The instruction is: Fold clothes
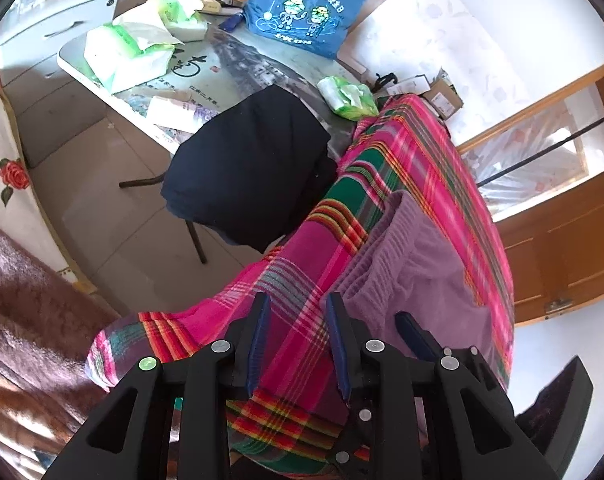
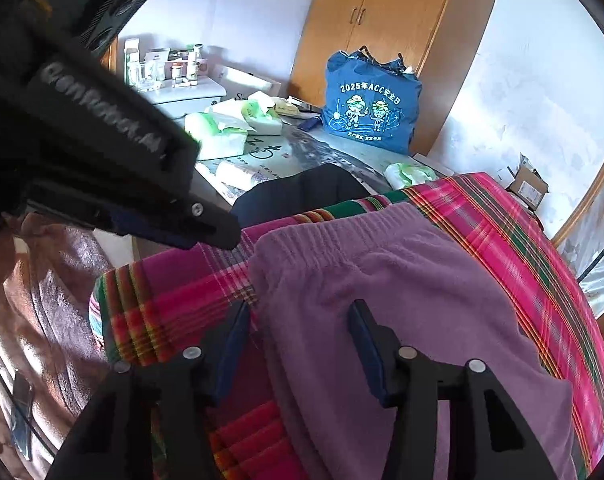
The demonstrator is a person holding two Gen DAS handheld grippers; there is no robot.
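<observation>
Purple fleece garment (image 2: 382, 300) lying on pink plaid cloth (image 1: 302, 248), ribbed waistband at far edge, apparently mid-fold. Dark folded garment (image 1: 250, 168) set apart beyond plaid cloth, on table (image 1: 222, 68) edge. Blue bag (image 2: 370, 108) further back on table.

Step in hand, by judgement: 1 fold laid, grip for next fold not yet taken.

Right gripper (image 2: 302, 344): jaws wide apart, astride near left edge of purple fleece garment, pads not pressing on fabric, nothing held. Angled steeply down toward cloth.

Left gripper (image 1: 298, 344): jaws at narrow-to-middle gap, over plaid cloth just left of purple fleece garment, no fabric visibly pinched between pads, so read as not gripping. Also tilted down; seen from right wrist view reaching in from upper left, tip near waistband corner.

Next move probably calls for: lowering right jaws onto garment edge, pinching 1 layer cleanly, left jaws taking opposite corner, avoiding catching plaid cloth underneath.
</observation>
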